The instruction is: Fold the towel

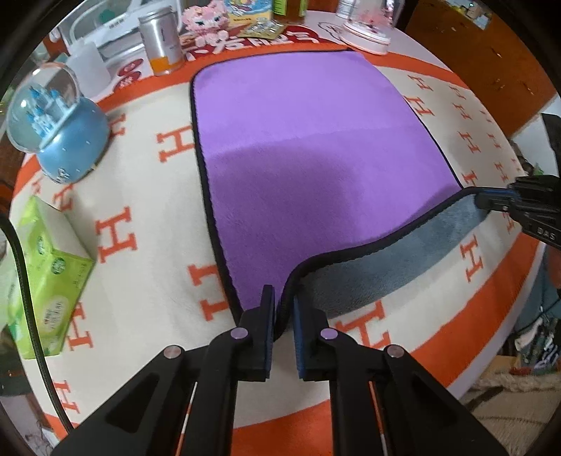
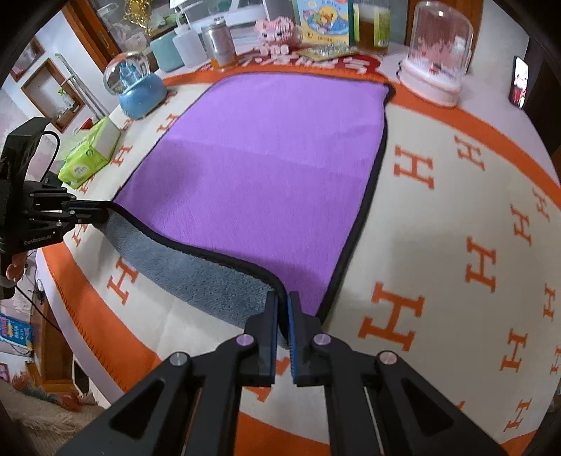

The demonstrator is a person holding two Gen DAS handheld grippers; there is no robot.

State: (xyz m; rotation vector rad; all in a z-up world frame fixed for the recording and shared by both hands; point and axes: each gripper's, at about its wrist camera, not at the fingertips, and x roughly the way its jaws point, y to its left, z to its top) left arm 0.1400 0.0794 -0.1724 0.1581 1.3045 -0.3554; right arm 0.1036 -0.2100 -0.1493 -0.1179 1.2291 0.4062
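A purple towel point(image 1: 308, 147) with a black hem and a grey underside lies flat on an orange-and-cream blanket; it also shows in the right wrist view point(image 2: 266, 168). My left gripper point(image 1: 282, 298) is shut on the towel's near left corner and lifts it off the blanket. My right gripper point(image 2: 284, 301) is shut on the near right corner and lifts it too. The near edge hangs between the two grippers and shows its grey underside point(image 1: 392, 270). The right gripper shows at the right edge of the left wrist view point(image 1: 491, 201), and the left gripper at the left edge of the right wrist view point(image 2: 101, 212).
A blue snow globe point(image 1: 56, 122) and a green tissue pack point(image 1: 45, 277) stand left of the towel. A metal tin point(image 1: 161, 38), a pink toy point(image 1: 207, 24) and a glass dome point(image 2: 438, 52) line the far edge. The blanket point(image 2: 455, 245) spreads to the right.
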